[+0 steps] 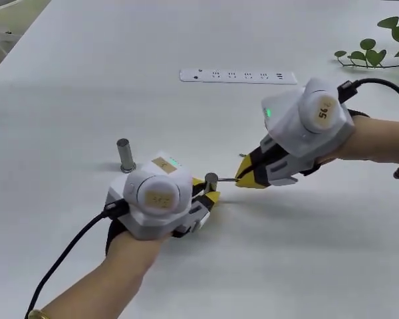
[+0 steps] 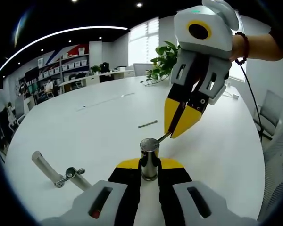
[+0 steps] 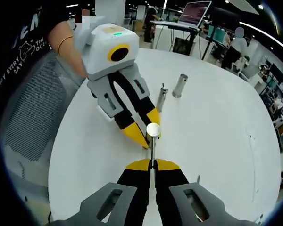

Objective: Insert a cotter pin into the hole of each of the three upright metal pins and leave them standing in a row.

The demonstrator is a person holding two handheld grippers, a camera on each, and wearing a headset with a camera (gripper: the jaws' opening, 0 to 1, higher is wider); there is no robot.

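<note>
**Cotter pin meets the gripped metal pin**

Nearest the person, the left gripper (image 2: 150,165) sits low on the white table (image 1: 286,266). Its yellow-tipped jaws are drawn narrow and clamped on the sides of a metal pin (image 1: 211,180), which stands upright between them with its round top above the tips. From the opposite side the right gripper (image 3: 152,165) angles down toward it, jaws pinched almost together on a thin cotter pin (image 3: 152,149) — the wire runs straight out from the tips and touches the metal pin just below its rim. Whether the wire's end has entered the hole cannot be told.

Just beyond the left gripper, two more pins stand upright near each other. The fitted pin (image 3: 161,99), the closer one, carries a second cotter pin (image 2: 68,175) across its upper end. The plain pin (image 3: 180,85) stands a little further off. A loose cotter pin (image 2: 147,124) lies flat on the table past the right gripper's tips, apart from the rest.

Far back, a white power strip (image 1: 238,76) lies across the table — and a leafy plant (image 1: 386,46) trails in at the far right edge.
</note>
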